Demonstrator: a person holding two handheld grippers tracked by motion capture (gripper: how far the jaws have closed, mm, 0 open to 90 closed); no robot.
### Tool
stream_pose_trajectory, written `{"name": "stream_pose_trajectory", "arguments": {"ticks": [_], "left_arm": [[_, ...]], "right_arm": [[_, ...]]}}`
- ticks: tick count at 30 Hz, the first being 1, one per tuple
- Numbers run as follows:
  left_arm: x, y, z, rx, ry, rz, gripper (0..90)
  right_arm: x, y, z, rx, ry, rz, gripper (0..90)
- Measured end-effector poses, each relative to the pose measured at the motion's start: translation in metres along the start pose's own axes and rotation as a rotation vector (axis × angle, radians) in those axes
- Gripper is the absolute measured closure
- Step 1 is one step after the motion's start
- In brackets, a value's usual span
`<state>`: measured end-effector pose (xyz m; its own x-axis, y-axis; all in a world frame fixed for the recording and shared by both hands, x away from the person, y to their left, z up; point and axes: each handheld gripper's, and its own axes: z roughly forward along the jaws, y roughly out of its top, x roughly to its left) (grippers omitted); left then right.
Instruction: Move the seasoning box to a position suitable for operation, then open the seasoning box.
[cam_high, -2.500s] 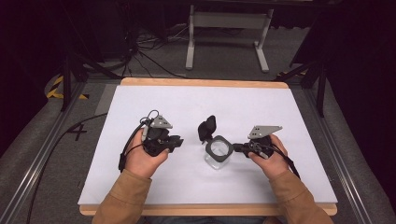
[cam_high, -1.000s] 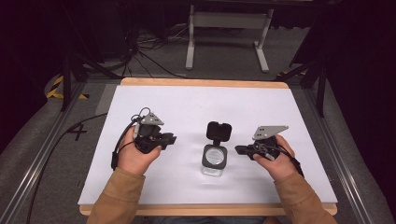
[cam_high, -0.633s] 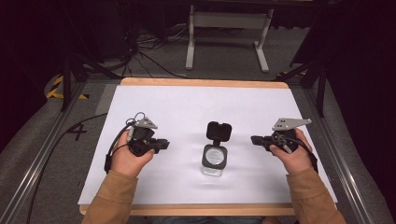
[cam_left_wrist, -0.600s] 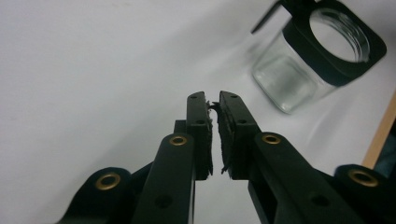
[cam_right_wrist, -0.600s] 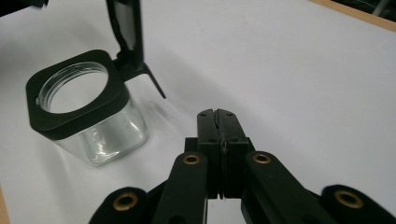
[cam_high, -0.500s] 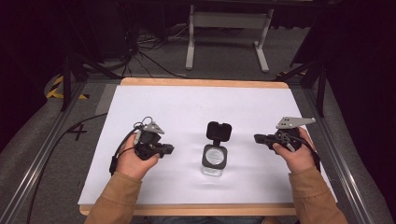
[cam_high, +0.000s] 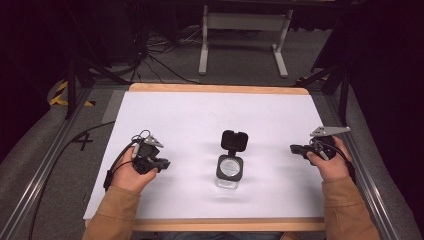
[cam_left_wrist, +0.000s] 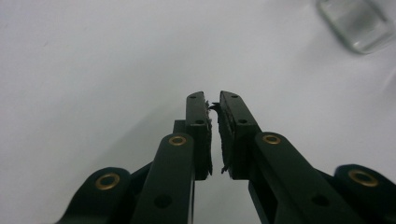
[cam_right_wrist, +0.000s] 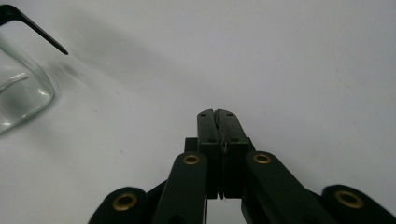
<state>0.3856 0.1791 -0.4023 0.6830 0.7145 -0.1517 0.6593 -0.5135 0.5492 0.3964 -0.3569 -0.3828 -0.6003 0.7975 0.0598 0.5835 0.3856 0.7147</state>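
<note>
The left gripper (cam_high: 161, 163) rests low over the white table (cam_high: 200, 115) at the person's left, its jaws drawn nearly together with a thin slit between the worn pads and nothing in them. The right gripper (cam_high: 296, 148) sits out at the far right with its jaws pressed fully together, also empty. Between them, well apart from both, stands a clear glass jar (cam_high: 229, 171) with its black hinged lid (cam_high: 234, 140) flipped up and open behind the mouth. Both hands being parked wide of the jar suggests it has been left to stand on its own, mouth exposed and free to reach.
</note>
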Motion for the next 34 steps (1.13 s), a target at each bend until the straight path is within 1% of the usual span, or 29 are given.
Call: {"name": "stream_pose_trajectory", "arguments": {"ticks": [2,3,5,7,9,11,12,13,14,16,17,19,20,22,24,25,26,28,29,31,32,33,34], "left_arm": [[0.01,-0.007,-0.001,-0.005,0.008,-0.024,82.1],[0.014,-0.01,-0.002,-0.006,0.009,-0.041,82.1],[0.023,-0.017,-0.004,-0.015,0.023,-0.056,82.1],[0.029,-0.023,-0.006,-0.015,0.026,-0.067,81.8],[0.034,-0.029,-0.009,-0.019,0.022,-0.071,81.3],[0.038,-0.034,-0.012,-0.024,0.015,-0.066,80.6],[0.04,-0.036,-0.014,-0.019,0.011,-0.066,79.9],[0.042,-0.038,-0.015,-0.011,0.009,-0.057,79.2],[0.044,-0.041,-0.016,-0.004,0.011,-0.061,78.5],[0.047,-0.045,-0.015,0.006,0.01,-0.049,77.0],[0.049,-0.047,-0.015,0.014,0.011,-0.045,76.4],[0.05,-0.049,-0.014,0.026,0.035,-0.029,75.3],[0.05,-0.049,-0.013,0.03,0.039,-0.021,74.2],[0.051,-0.05,-0.01,0.025,0.035,0.002,72.4],[0.05,-0.05,-0.007,0.033,0.04,0.003,70.3],[0.049,-0.049,-0.006,0.034,0.049,0.008,69.4],[0.049,-0.049,-0.005,0.029,0.049,0.015,69.1],[0.048,-0.048,-0.005,0.019,0.046,0.009,66.7],[0.049,-0.048,-0.005,0.016,0.046,0.006,65.4],[0.049,-0.048,-0.005,0.01,0.056,0.014,64.2],[0.048,-0.048,-0.006,0.0,0.056,0.003,63.3],[0.049,-0.047,-0.006,-0.012,0.061,0.007,61.8],[0.048,-0.047,-0.007,-0.023,0.058,-0.001,60.9]], "right_arm": [[-0.005,-0.003,0.001,0.011,-0.005,0.004,89.5],[-0.005,-0.004,0.001,0.018,-0.006,0.015,89.4],[-0.008,-0.006,0.003,0.035,-0.011,0.011,89.1],[-0.009,-0.009,0.004,0.058,-0.013,0.014,88.1],[-0.009,-0.012,0.005,0.075,-0.023,0.008,87.5],[-0.009,-0.014,0.005,0.091,-0.027,-0.003,86.1],[-0.009,-0.016,0.005,0.093,-0.028,-0.01,84.5],[-0.01,-0.016,0.005,0.1,-0.026,-0.006,82.8],[-0.011,-0.017,0.004,0.109,-0.024,-0.001,82.0],[-0.013,-0.02,0.005,0.118,-0.037,-0.011,78.0],[-0.014,-0.021,0.006,0.124,-0.044,-0.018,76.5],[-0.015,-0.023,0.007,0.131,-0.049,-0.022,74.2],[-0.015,-0.023,0.007,0.129,-0.048,-0.017,71.8],[-0.016,-0.025,0.009,0.143,-0.05,-0.033,64.7],[-0.016,-0.026,0.013,0.164,-0.044,-0.043,60.1],[-0.016,-0.027,0.015,0.166,-0.045,-0.048,56.9],[-0.016,-0.027,0.016,0.166,-0.049,-0.058,54.2],[-0.016,-0.027,0.018,0.162,-0.056,-0.066,51.7],[-0.016,-0.027,0.019,0.159,-0.057,-0.063,50.3],[-0.016,-0.028,0.02,0.157,-0.056,-0.06,48.6],[-0.016,-0.028,0.02,0.152,-0.057,-0.06,47.7],[-0.016,-0.027,0.021,0.149,-0.058,-0.058,47.3],[-0.016,-0.027,0.021,0.147,-0.056,-0.057,47.3]]}}
